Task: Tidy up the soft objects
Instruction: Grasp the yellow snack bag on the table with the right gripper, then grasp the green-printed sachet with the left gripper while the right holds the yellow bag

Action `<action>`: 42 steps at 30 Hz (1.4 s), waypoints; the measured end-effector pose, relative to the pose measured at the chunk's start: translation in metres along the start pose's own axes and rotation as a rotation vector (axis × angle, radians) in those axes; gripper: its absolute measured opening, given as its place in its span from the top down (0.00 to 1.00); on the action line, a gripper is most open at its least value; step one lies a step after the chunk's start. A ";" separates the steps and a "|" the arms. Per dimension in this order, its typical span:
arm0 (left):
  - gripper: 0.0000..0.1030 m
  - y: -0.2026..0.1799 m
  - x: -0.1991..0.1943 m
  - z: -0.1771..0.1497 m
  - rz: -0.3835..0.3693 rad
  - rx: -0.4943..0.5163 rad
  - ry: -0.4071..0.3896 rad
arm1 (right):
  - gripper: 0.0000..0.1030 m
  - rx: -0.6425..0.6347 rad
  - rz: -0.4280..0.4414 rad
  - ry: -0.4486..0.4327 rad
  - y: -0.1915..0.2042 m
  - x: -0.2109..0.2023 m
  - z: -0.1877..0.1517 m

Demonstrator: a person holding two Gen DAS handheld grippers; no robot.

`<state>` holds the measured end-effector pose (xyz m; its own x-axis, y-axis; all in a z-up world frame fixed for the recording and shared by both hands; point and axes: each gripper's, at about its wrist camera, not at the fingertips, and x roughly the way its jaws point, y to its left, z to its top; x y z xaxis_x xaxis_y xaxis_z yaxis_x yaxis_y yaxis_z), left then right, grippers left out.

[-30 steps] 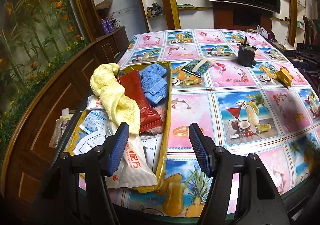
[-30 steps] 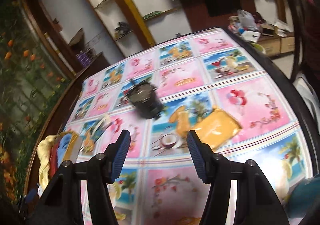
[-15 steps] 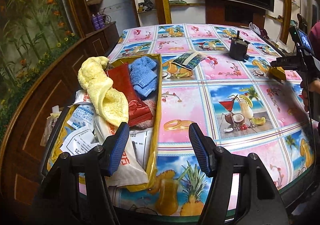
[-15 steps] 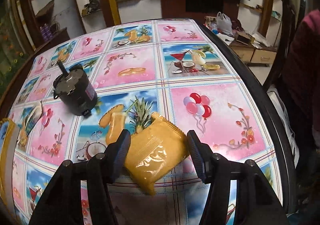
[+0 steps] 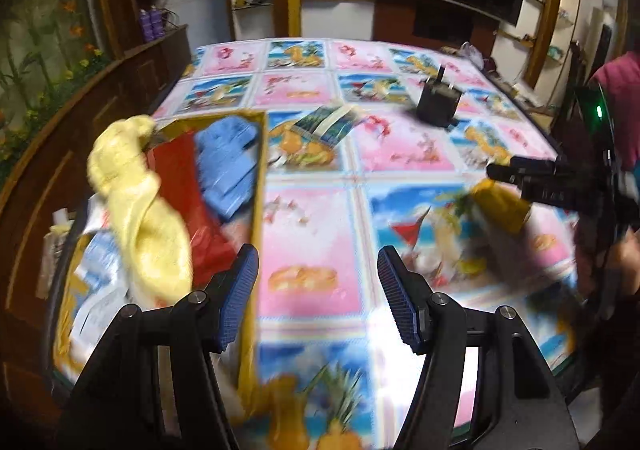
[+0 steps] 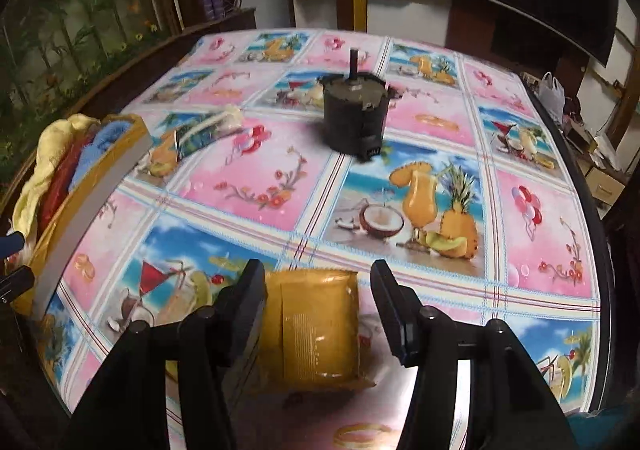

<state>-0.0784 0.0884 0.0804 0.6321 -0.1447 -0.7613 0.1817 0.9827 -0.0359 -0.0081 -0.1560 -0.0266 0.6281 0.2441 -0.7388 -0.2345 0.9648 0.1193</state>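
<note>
Soft yellow plastic packet (image 6: 320,326) lies flat on the picture-tiled worktop (image 6: 256,177), sitting between the right tongs (image 6: 318,290), which are opening, pads not pressing it. Left tongs (image 5: 318,290) gape empty beside the yellow cardboard box (image 5: 256,185) of towels.

Between your left claw (image 5: 318,294) and right claw (image 6: 318,304) the desk (image 6: 256,169) lies bare, so you can pass across the middle. On the left edge the yellow box (image 6: 86,185) blocks you: its wall stands up, piled with a yellow towel (image 5: 136,209), red packet (image 5: 180,185) and blue cloth (image 5: 228,165). Just beyond the box a striped packet (image 6: 200,133) lies flat. The black motor (image 6: 354,117) stands upright mid-desk, farther back. The right claw's jaws are opening around the orange packet (image 6: 316,330), so that gap is filled. Desk right of the motor is free.
</note>
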 end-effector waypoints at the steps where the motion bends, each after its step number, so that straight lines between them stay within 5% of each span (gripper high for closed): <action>1: 0.39 0.000 0.005 0.012 -0.024 -0.006 -0.001 | 0.39 0.027 0.007 -0.034 -0.005 -0.003 0.002; 6: 0.39 -0.010 0.061 0.085 -0.068 0.013 0.015 | 0.38 0.201 0.090 -0.087 -0.044 0.001 0.001; 12: 0.39 -0.016 0.148 0.148 0.002 -0.066 0.086 | 0.38 0.383 0.215 -0.086 -0.072 0.001 -0.004; 18: 0.39 -0.010 0.218 0.170 0.102 -0.107 0.188 | 0.38 0.394 0.227 -0.073 -0.072 0.001 -0.002; 20: 0.39 -0.007 0.229 0.166 0.079 -0.140 0.231 | 0.38 0.387 0.225 -0.072 -0.071 0.000 -0.001; 23: 0.39 -0.015 0.227 0.161 0.084 -0.099 0.251 | 0.38 0.388 0.224 -0.065 -0.071 0.000 -0.002; 27: 0.49 -0.038 0.206 0.142 0.026 -0.001 0.284 | 0.38 0.392 0.223 -0.058 -0.072 0.002 -0.003; 32: 0.49 -0.063 0.171 0.105 -0.071 0.079 0.329 | 0.38 0.379 0.227 -0.023 -0.069 0.009 -0.006; 36: 0.49 -0.054 0.130 0.090 -0.236 -0.003 0.265 | 0.38 0.356 0.227 -0.003 -0.064 0.014 -0.007; 42: 0.38 -0.032 0.105 0.077 -0.233 0.022 0.184 | 0.37 0.274 0.245 0.040 -0.044 0.022 -0.008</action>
<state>0.0407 0.0331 0.0514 0.4248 -0.3404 -0.8388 0.3232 0.9226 -0.2107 0.0102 -0.1938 -0.0530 0.5468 0.4724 -0.6913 -0.1638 0.8700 0.4650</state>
